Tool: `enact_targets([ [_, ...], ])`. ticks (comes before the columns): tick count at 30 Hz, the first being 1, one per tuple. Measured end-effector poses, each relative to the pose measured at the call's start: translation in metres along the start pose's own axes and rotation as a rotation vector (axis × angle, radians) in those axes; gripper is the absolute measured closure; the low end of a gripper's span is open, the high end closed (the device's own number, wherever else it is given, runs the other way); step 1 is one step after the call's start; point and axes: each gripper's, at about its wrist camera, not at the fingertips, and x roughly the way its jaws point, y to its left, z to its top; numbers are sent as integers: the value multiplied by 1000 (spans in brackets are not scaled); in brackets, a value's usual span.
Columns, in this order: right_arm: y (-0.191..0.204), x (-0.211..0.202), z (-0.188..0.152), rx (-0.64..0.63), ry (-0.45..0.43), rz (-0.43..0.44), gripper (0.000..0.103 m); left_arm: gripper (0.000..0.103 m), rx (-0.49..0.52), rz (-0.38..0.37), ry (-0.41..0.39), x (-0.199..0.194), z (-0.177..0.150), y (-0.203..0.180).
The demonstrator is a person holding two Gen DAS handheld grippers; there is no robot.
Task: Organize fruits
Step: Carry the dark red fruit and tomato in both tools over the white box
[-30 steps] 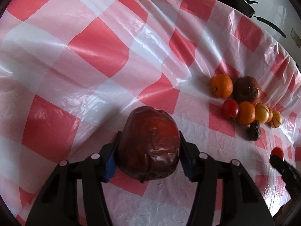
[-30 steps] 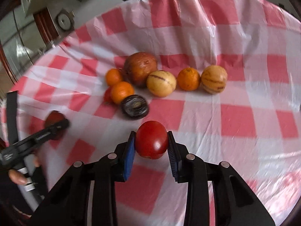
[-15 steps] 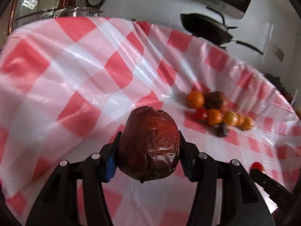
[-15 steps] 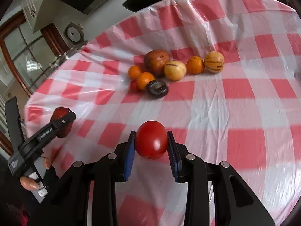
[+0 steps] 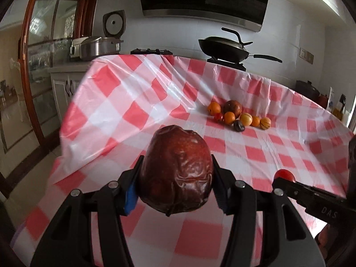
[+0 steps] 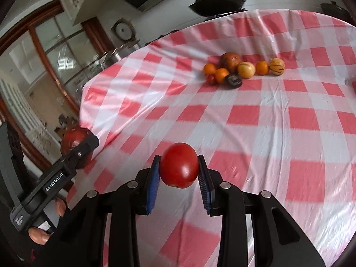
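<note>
My left gripper (image 5: pixel 175 178) is shut on a large dark red wrinkled fruit (image 5: pixel 176 169), held above the near edge of the red-and-white checked table (image 5: pixel 138 93). My right gripper (image 6: pixel 179 171) is shut on a red tomato (image 6: pixel 179 165), also above the table's near part. Each gripper shows in the other's view, the right one (image 5: pixel 282 176) low at the right, the left one (image 6: pixel 75 142) at the left with its dark fruit. Far across the table lies a cluster of fruit (image 5: pixel 235 116): oranges, a brown round fruit, yellow striped fruits, a small tomato and a dark one. The cluster also shows in the right wrist view (image 6: pixel 240 69).
Behind the table a black wok (image 5: pixel 224 49) sits on a stove, with a steel pot (image 5: pixel 93 46) and a rice cooker at the back left. A cabinet and a glass door stand left of the table. The tablecloth hangs over the left edge (image 5: pixel 66 120).
Both grippers have pulled back and lifted away from the fruit cluster, each still holding its fruit. The cluster now looks small and far, and the kitchen wall has come into view.
</note>
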Motion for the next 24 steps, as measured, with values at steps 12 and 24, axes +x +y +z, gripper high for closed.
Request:
enact_targets([
  [12, 65, 1, -32, -160, 66, 51, 70, 48, -2, 66, 57, -31, -39, 36],
  [24, 149, 12, -75, -379, 154, 145, 70, 48, -66, 195, 80, -77, -75, 108],
])
